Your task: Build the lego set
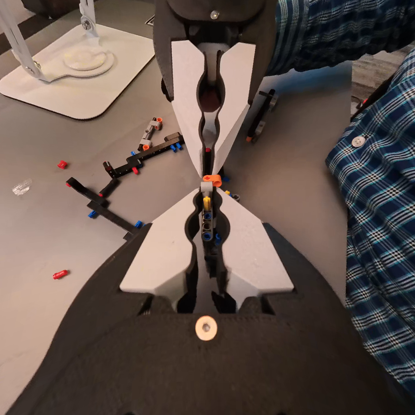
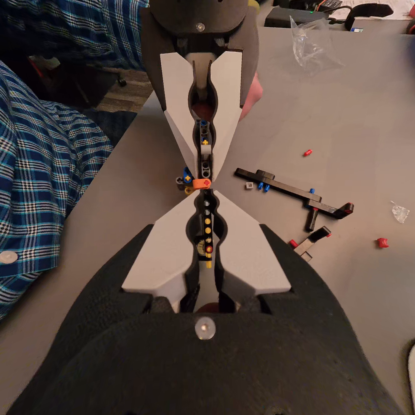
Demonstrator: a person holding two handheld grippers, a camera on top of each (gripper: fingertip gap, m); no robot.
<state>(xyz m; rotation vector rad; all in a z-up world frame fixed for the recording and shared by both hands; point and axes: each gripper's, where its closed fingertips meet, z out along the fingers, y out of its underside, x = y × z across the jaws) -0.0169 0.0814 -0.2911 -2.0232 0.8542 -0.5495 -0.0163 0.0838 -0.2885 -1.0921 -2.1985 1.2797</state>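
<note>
A white stand base [image 1: 74, 74] with a round disc is sitting on the grey desk [image 2: 336, 112], two white struts rising from it. A crumpled clear plastic bag [image 2: 311, 43] is lying near the desk's far edge, dark electronics and cables [image 2: 332, 11] crowding behind it

The left tool [image 1: 207, 190] and the right tool [image 2: 205, 192] point straight at each other, tip to tip, above the bench [image 1: 292, 179]; each has its two white fingers drawn close together, clamped on a narrow lego beam assembly [image 1: 207, 222] that runs between them; in the right wrist view a bare hand [image 2: 250, 94] shows behind the far tool, on its right side; a plaid sleeve [image 1: 336, 29] reaches in behind the far tool in the left wrist view.
</note>
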